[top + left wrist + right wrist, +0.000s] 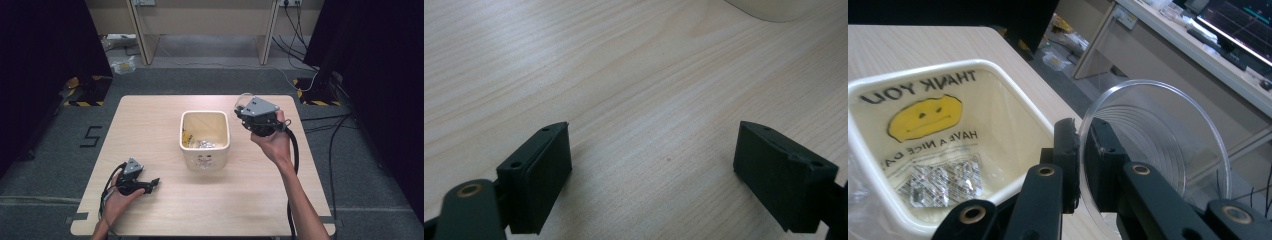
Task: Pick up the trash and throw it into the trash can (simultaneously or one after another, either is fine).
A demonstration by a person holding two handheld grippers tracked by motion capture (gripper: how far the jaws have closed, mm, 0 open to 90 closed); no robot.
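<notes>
Right gripper clamped on a clear plastic lid's rim beside the lined bin, left gripper wide apart over bare table

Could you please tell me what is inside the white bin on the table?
The white bin is lined with a smiley-face plastic bag, and silver pill packs lie at the bottom. Anything beneath the packs or liner is covered.
</notes>
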